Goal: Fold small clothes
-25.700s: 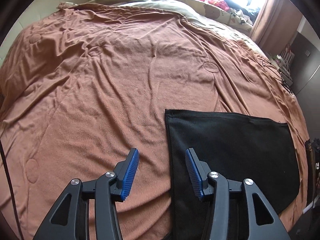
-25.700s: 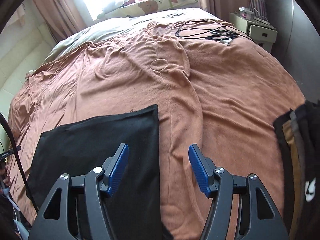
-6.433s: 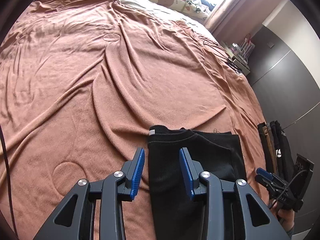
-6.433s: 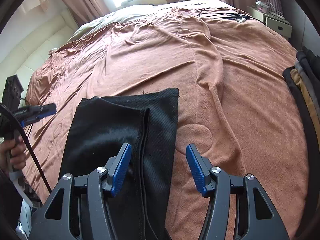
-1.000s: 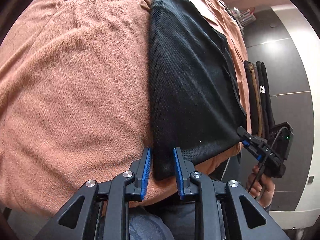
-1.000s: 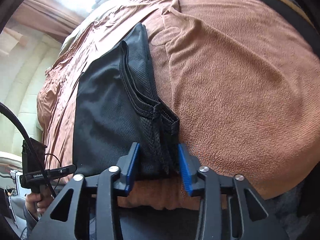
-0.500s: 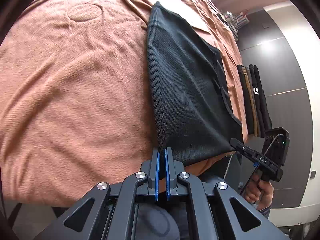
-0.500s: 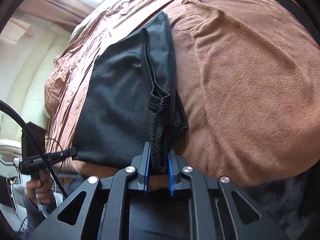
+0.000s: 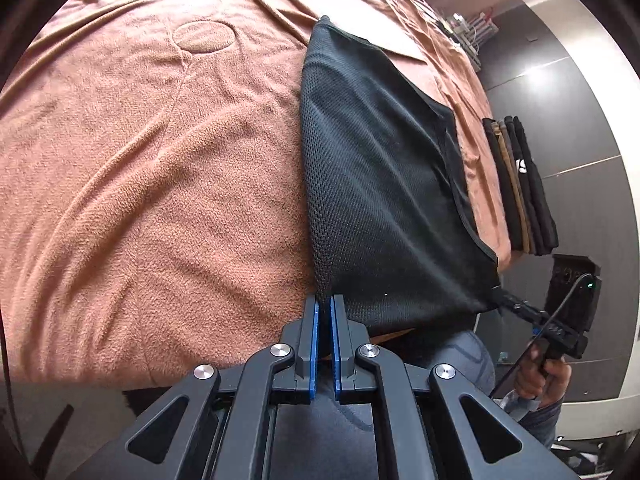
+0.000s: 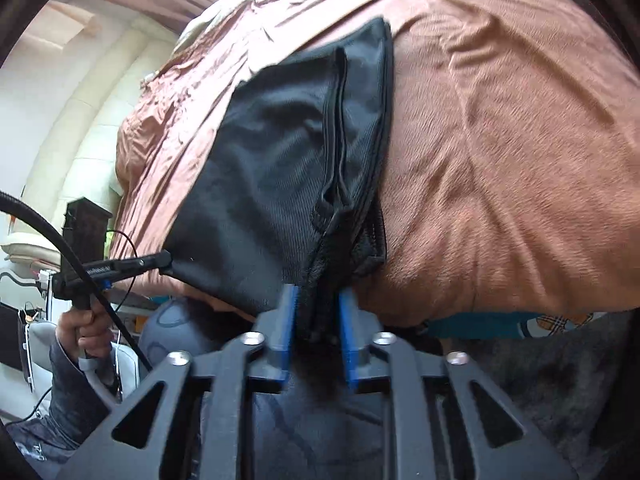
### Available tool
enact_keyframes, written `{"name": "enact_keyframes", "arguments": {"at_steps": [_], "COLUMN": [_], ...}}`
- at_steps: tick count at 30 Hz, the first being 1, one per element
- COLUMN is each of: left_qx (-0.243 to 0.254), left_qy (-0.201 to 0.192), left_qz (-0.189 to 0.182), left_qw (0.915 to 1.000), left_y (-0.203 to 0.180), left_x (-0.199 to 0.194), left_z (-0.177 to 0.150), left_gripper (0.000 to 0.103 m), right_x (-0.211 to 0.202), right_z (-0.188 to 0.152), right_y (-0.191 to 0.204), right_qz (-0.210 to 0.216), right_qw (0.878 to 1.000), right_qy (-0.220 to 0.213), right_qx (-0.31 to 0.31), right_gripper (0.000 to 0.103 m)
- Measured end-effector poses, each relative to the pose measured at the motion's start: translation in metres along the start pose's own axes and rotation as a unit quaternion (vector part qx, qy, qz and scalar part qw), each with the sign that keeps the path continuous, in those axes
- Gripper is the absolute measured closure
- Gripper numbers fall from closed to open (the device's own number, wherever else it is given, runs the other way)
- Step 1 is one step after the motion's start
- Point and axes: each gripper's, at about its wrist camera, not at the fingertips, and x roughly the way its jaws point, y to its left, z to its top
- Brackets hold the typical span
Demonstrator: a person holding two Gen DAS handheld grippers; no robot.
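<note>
Nearest of all, the left gripper [image 9: 324, 312] has its blue-padded fingers [image 9: 313, 344] pressed almost together on the near left corner of the black garment [image 9: 376, 184], pinching a thin edge of the mesh cloth right at the lip of the bed [image 9: 132, 168]. The right gripper [image 10: 316, 312] does the same at the near right corner, though its fingers [image 10: 287, 320] stand a little further apart because a thick bunch of folded layers and a seam is clamped between them. From the left camera that second gripper [image 9: 532, 316] shows as a dark bar at the garment's far corner, with the person's right hand [image 9: 540, 372] wrapped round its handle; from the right camera the left gripper [image 10: 120, 268] and the left hand [image 10: 80, 332] appear the same way.

Between the two grips the near edge of the garment is drawn taut and raised off the brown blanket [image 10: 500, 140], while the rest of the cloth slopes away and lies on the bed. It is folded lengthwise, with a hemmed layer lying over the mesh one.

Further along the bed, a stitched oval [image 9: 204, 37] shows in the blanket to the left of the garment. Off to the right, well apart from it, a stack of folded clothes [image 9: 520, 184] in black and tan stands at the bed's edge.
</note>
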Motion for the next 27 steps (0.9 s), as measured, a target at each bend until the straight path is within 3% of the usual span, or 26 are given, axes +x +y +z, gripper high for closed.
{"name": "enact_keyframes", "arguments": {"at_steps": [1, 2, 6, 9, 15, 27], "left_qx": [0.0, 0.0, -0.009, -0.008, -0.008, -0.006], "left_qy": [0.0, -0.001, -0.014, -0.026, -0.043, -0.048], "left_qz": [0.01, 0.019, 0.016, 0.019, 0.005, -0.007], "left_qw": [0.9999, 0.9998, 0.9997, 0.9994, 0.9991, 0.9988], "left_y": [-0.001, -0.001, 0.006, 0.007, 0.002, 0.001], "left_x": [0.001, 0.001, -0.003, -0.005, -0.002, 0.016], "left_z": [0.003, 0.005, 0.015, 0.024, 0.049, 0.11], "left_gripper": [0.097, 0.096, 0.082, 0.078, 0.067, 0.066], "right_x": [-0.006, -0.012, -0.023, -0.014, 0.013, 0.074], "right_z": [0.004, 0.009, 0.03, 0.048, 0.078, 0.128], "right_y": [-0.002, -0.004, -0.018, -0.026, -0.034, -0.048], "right_qz": [-0.001, 0.001, 0.007, 0.003, 0.036, 0.06], "right_qw": [1.0, 1.0, 0.999, 0.999, 0.998, 0.997], "right_qy": [-0.011, -0.022, -0.047, -0.05, -0.038, -0.015], "right_qx": [-0.002, -0.004, 0.004, 0.017, 0.018, 0.035], "right_gripper": [0.042, 0.034, 0.034, 0.034, 0.034, 0.027]}}
